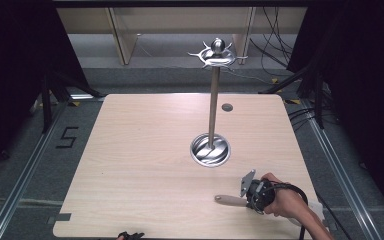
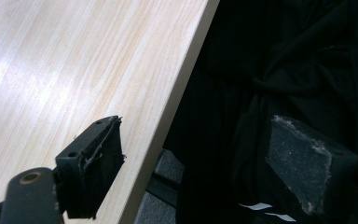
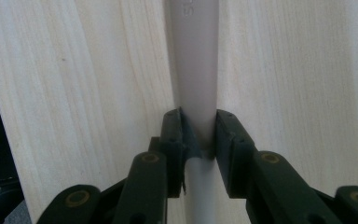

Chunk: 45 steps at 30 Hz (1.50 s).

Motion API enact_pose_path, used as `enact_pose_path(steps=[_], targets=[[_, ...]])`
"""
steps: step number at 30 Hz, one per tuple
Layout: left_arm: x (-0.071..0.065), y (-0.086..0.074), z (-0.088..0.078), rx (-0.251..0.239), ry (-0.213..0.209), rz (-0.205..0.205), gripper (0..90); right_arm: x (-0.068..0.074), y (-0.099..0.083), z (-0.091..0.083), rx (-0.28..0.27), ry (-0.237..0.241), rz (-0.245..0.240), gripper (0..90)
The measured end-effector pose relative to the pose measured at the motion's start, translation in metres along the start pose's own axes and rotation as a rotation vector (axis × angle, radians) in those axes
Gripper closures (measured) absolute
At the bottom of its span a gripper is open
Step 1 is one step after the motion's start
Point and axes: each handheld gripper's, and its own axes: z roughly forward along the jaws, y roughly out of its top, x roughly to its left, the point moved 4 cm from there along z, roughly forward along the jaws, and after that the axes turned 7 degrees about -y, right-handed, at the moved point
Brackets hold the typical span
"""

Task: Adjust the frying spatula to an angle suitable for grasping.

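Leftmost, at the bottom edge of the high view, the left gripper point(image 1: 130, 235) barely pokes in, just off the near edge of the bench point(image 1: 145, 150). Its own view has the jaws standing wide apart, nothing between them, one over the bench edge, the other against dark cloth.

Centre of the high view: a steel stand point(image 1: 212, 100) rises upright from a round base, with a ring of hooks at its top. All hooks look bare, though they are small and hard to read. A small grey disc point(image 1: 227, 107) lies on the bench beyond it.

Lower right of the high view: the right gripper point(image 1: 256, 195) lies low over the bench, jaws closed on a pale handle point(image 1: 230, 200) that points left. In the right gripper view both pads press the handle point(image 3: 196, 70) from either side, bench showing beside it.

Judgement: grasp made, lift not begun; if the utensil is meant for a hook, carrying and hanging are all left.

Hidden: the utensil's working end sits behind the hand, so its kind is unclear; the embossed letters on the handle are cut off.
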Motion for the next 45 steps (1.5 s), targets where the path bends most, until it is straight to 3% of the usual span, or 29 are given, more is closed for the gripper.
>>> enact_pose_path(steps=[7,9,10,13,15,16,17,18,20,21,25,31,33,34,35,36,38,39,40,45], targets=[[0.001,0.000,-0.001,0.007,0.005,0.003,17.3,0.000,0.002,0.001,0.021,-0.023,-0.005,75.2],[0.001,0.000,0.000,-0.015,0.007,-0.002,17.3,-0.001,0.002,0.000,0.021,-0.037,0.000,75.3],[0.001,0.000,-0.001,0.009,0.004,0.003,17.3,-0.003,0.002,0.000,0.010,-0.042,0.001,75.4],[0.000,0.000,0.000,-0.002,0.001,0.001,17.4,-0.009,0.000,-0.003,-0.028,-0.064,0.041,75.4],[0.000,0.000,0.000,-0.002,0.001,0.001,17.3,-0.011,-0.002,-0.007,-0.041,-0.054,0.067,75.5],[0.000,0.000,0.000,-0.012,0.005,-0.003,17.4,-0.013,-0.002,-0.009,-0.062,-0.062,0.053,75.5],[0.000,0.000,0.000,-0.012,0.005,-0.002,17.3,-0.015,-0.002,-0.012,-0.064,-0.082,0.070,75.5],[0.000,0.000,0.001,-0.012,0.005,-0.002,17.4,-0.015,-0.002,-0.016,-0.075,-0.071,0.087,75.5],[0.000,0.000,0.000,-0.004,0.002,-0.001,17.4,-0.020,0.000,-0.020,-0.125,-0.094,0.073,75.5],[0.000,0.000,0.000,-0.010,0.004,-0.002,17.4,-0.019,0.000,-0.023,-0.143,-0.108,0.107,75.5],[0.000,0.000,0.000,0.002,-0.004,-0.001,17.3,-0.023,0.003,-0.031,-0.214,-0.147,0.136,75.5],[0.000,0.000,0.000,0.000,-0.003,0.002,17.3,-0.026,0.005,-0.042,-0.307,-0.157,0.178,75.5],[0.000,0.000,0.000,-0.001,-0.001,0.001,17.3,-0.029,0.004,-0.050,-0.363,-0.195,0.207,75.5],[0.000,0.000,0.000,-0.001,-0.001,0.000,17.3,-0.028,0.002,-0.054,-0.376,-0.196,0.251,75.5],[0.000,0.000,0.000,-0.001,-0.001,0.000,17.3,-0.028,0.002,-0.054,-0.376,-0.196,0.251,75.5],[0.000,0.000,-0.001,0.001,0.000,0.001,17.3,-0.030,0.000,-0.061,-0.426,-0.204,0.233,75.5],[0.000,0.000,-0.001,0.000,0.001,0.003,17.3,-0.030,-0.005,-0.069,-0.461,-0.236,0.262,75.5],[0.000,0.000,-0.001,0.000,0.001,0.003,17.3,-0.030,-0.005,-0.069,-0.461,-0.236,0.262,75.5],[0.000,0.000,0.000,-0.002,0.000,0.002,17.3,-0.030,-0.008,-0.078,-0.509,-0.240,0.281,75.5],[-0.001,0.000,0.000,0.003,-0.004,0.003,17.3,-0.032,-0.019,-0.093,-0.556,-0.249,0.326,75.6]])
